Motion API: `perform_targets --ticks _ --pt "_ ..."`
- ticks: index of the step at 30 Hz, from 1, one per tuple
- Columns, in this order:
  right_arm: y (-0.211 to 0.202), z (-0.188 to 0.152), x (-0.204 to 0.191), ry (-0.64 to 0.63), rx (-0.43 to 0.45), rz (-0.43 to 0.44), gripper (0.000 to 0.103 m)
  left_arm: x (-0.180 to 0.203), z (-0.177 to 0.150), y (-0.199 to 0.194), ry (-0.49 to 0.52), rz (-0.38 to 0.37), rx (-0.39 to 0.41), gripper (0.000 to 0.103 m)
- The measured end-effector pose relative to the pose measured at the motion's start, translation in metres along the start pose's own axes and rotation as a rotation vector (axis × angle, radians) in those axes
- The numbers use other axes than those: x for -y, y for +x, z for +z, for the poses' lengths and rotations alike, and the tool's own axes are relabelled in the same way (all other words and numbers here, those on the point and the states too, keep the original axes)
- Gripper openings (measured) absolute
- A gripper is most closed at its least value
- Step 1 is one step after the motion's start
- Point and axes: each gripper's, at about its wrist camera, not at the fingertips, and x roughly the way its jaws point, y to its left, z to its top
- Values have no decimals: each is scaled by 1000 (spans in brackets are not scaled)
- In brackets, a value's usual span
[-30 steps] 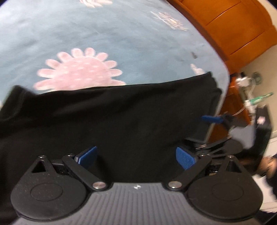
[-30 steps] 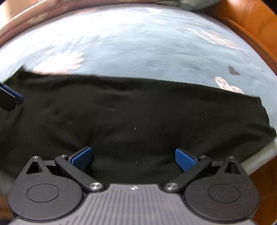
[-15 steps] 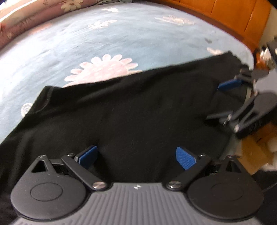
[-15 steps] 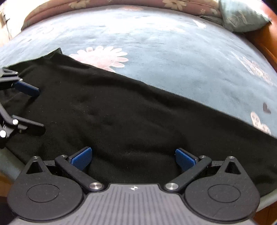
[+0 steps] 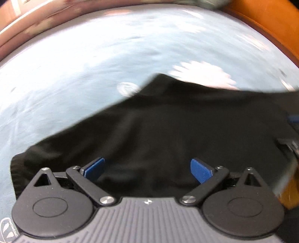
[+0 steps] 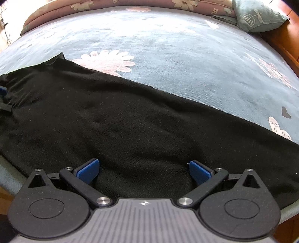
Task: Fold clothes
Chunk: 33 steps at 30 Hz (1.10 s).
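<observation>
black garment (image 6: 140, 121), long axis left-right

1. A home bedroom is shown by a wide bed covered with a pale blue bedspread printed with pink flowers (image 6: 168, 56).
2. A teal cushion (image 6: 259, 15) is seen at the bedspread's far right corner.
3. Orange-brown wooden furniture (image 5: 271, 20) is seen beside the bedspread's right edge.
</observation>
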Motion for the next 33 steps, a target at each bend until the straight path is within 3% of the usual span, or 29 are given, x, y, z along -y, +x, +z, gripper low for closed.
perform_targets --ticks 3,6,8,14,21,26,30,33 --pt "0 1 -1 6 -6 -4 103 -39 1 11 -79 123 -2 99" --pt "1 2 -1 6 -13 -3 103 -80 1 2 -220 169 18 98" --pt "1 2 -1 6 -15 -3 103 -89 3 -8 -229 183 21 97" --pt "0 -1 -1 22 1 -12 103 -68 2 -20 -154 53 26 98" --pt "1 0 -1 37 3 -23 103 -101 7 17 -259 110 31 97" --pt "1 -1 -2 40 7 -24 103 -91 2 -22 -277 73 71 97" --pt "1 -3 -3 49 22 -31 103 -67 -20 -29 -238 6 -6 97" --pt "1 -3 -4 55 24 -35 103 -67 -45 -18 -274 39 -87 97"
